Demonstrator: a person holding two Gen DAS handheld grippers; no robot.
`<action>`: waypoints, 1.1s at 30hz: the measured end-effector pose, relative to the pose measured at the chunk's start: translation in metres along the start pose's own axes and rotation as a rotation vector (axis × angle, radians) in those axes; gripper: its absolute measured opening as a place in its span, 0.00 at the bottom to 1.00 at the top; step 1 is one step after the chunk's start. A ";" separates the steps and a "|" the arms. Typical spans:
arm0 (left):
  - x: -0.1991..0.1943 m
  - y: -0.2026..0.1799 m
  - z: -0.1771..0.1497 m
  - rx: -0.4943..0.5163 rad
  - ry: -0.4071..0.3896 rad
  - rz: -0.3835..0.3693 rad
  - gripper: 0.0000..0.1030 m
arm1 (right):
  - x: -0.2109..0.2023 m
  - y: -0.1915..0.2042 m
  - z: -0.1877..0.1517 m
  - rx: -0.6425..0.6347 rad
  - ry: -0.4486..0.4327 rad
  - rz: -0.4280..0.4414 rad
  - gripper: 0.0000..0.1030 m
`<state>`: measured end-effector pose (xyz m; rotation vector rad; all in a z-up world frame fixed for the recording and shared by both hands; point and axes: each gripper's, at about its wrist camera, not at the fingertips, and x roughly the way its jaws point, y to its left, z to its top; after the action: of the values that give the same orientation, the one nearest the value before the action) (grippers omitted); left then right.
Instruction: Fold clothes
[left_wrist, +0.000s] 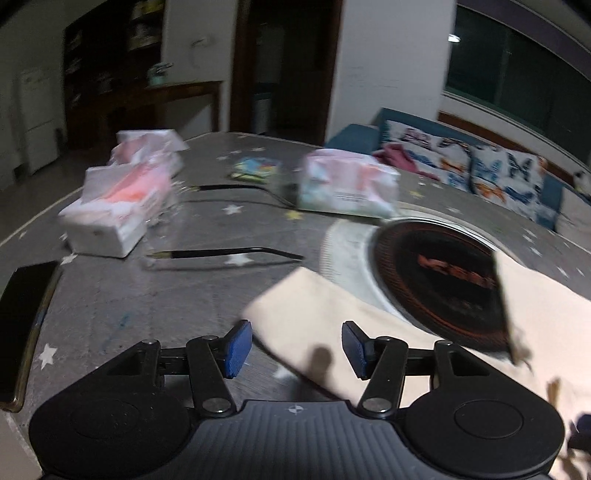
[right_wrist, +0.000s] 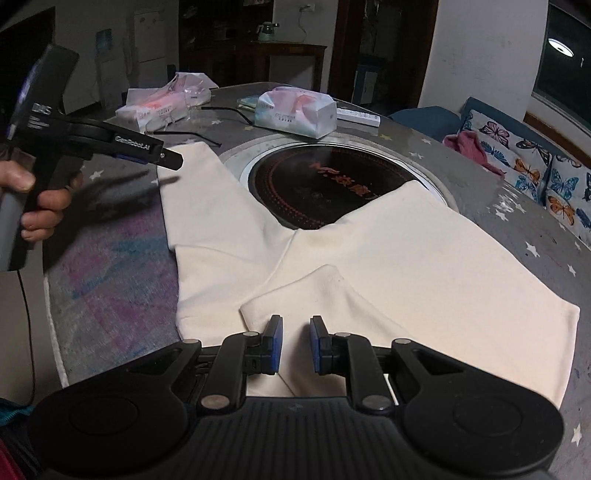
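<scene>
Right wrist view showed cream shorts (right_wrist: 388, 258) spread flat on the grey star-patterned tabletop (right_wrist: 110, 288), the two legs splayed away from the camera and partly covering a round black cooktop (right_wrist: 314, 184) set into the surface. One corner of the waist end was folded over toward the crotch, forming a small triangular flap. The right tongs (right_wrist: 295, 345) hovered just above that folded part, their blue pads parted with a narrow gap and no cloth between them. At the left of this view a hand (right_wrist: 40, 206) held the left tongs (right_wrist: 170, 158) above the end of the left-hand leg; seen side-on, their opening could not be judged here.

In the blurred left wrist view, the left tongs (left_wrist: 297, 349) stood wide apart, gripping nothing, with the end of one cream leg lying just below and ahead of them. A dark phone (left_wrist: 26, 325) lay at the left edge of the tabletop. Farther back were tissue packs (left_wrist: 110, 218), two thin black cables (left_wrist: 229, 254) and another soft pack (left_wrist: 347, 184). A sofa with butterfly cushions (right_wrist: 535, 166) stood beyond the tabletop on the right.
</scene>
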<state>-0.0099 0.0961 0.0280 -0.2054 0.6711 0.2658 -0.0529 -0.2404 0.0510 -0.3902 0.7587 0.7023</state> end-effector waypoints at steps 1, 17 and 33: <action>0.003 0.003 0.001 -0.011 0.005 0.006 0.55 | -0.002 0.000 0.000 0.002 -0.001 -0.001 0.14; 0.003 -0.009 0.009 -0.037 0.005 -0.032 0.09 | -0.039 -0.024 -0.013 0.099 -0.065 -0.063 0.14; -0.073 -0.102 0.016 0.105 -0.088 -0.307 0.07 | -0.076 -0.053 -0.042 0.227 -0.132 -0.133 0.14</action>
<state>-0.0239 -0.0085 0.0967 -0.1922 0.5560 -0.0549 -0.0754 -0.3344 0.0828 -0.1837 0.6723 0.5050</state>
